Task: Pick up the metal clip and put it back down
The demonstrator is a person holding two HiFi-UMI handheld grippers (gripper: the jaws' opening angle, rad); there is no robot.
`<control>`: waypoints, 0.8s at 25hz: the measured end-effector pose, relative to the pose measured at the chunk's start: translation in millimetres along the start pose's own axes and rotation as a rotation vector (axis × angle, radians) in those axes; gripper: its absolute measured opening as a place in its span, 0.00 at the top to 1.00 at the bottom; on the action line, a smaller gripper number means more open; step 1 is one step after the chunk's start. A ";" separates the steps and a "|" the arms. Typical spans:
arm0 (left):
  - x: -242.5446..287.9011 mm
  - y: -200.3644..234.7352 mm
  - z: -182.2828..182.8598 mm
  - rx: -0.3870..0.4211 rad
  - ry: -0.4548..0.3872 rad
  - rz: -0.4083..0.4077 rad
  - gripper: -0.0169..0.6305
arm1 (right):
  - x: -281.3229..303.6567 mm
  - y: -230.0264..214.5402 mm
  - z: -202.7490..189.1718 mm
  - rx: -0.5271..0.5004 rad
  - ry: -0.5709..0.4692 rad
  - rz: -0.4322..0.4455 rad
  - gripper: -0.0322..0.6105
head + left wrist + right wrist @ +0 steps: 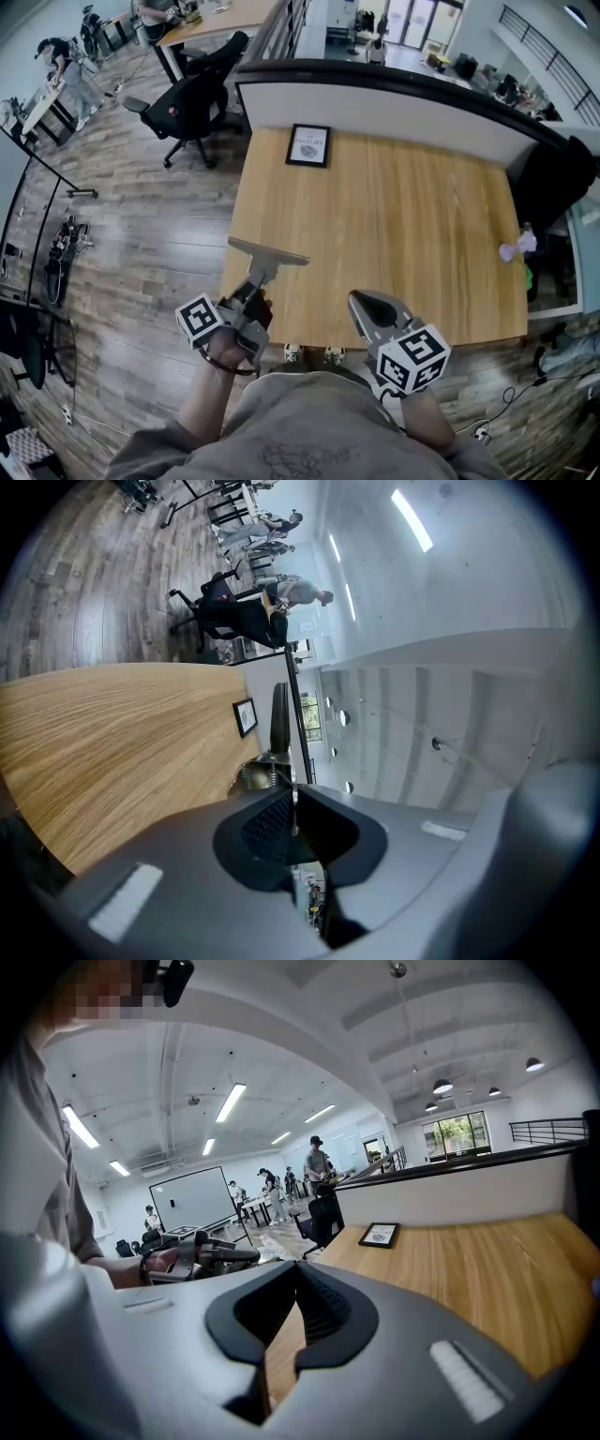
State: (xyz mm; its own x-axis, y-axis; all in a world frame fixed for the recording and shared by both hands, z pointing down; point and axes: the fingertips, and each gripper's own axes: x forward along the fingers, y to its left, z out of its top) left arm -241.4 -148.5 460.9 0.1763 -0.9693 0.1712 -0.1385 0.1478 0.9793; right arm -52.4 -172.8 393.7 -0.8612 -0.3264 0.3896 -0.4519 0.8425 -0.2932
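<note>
The metal clip (269, 251), a wide grey bar on a wire handle, hangs in the air over the near left edge of the wooden table (403, 206). My left gripper (260, 278) is shut on the clip's handle from below. In the left gripper view the clip (279, 726) stands on edge just past the left gripper (293, 794), its thin handle pinched between the pads. My right gripper (361, 305) hovers at the table's near edge, shut, with nothing in it. In the right gripper view the right gripper (298, 1274) is shut and bare.
A small framed picture (308, 145) stands at the table's far edge against a low partition. A purple thing (518, 247) lies at the right edge. Black office chairs (192, 103) stand on the wood floor to the left. People work at desks far off.
</note>
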 end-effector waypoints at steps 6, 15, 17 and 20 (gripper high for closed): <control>6.5 -2.2 -10.7 -0.002 0.040 0.008 0.96 | -7.0 -4.9 2.0 0.004 -0.014 -0.020 0.93; 57.6 -27.0 -45.6 0.010 0.156 -0.035 0.96 | -32.8 -39.2 5.6 0.030 -0.053 -0.105 0.94; 72.9 -33.2 -56.9 0.020 0.193 -0.044 0.96 | -40.9 -48.6 4.5 0.042 -0.058 -0.135 0.94; 95.2 -41.8 -76.9 0.032 0.260 -0.058 0.96 | -54.7 -61.7 0.3 0.067 -0.065 -0.186 0.94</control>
State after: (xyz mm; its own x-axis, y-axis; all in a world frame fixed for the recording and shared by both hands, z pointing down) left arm -143.9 -231.9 444.6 0.4287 -0.8924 0.1409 -0.1505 0.0832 0.9851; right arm 22.5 -207.1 390.2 -0.7735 -0.5027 0.3861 -0.6173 0.7355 -0.2792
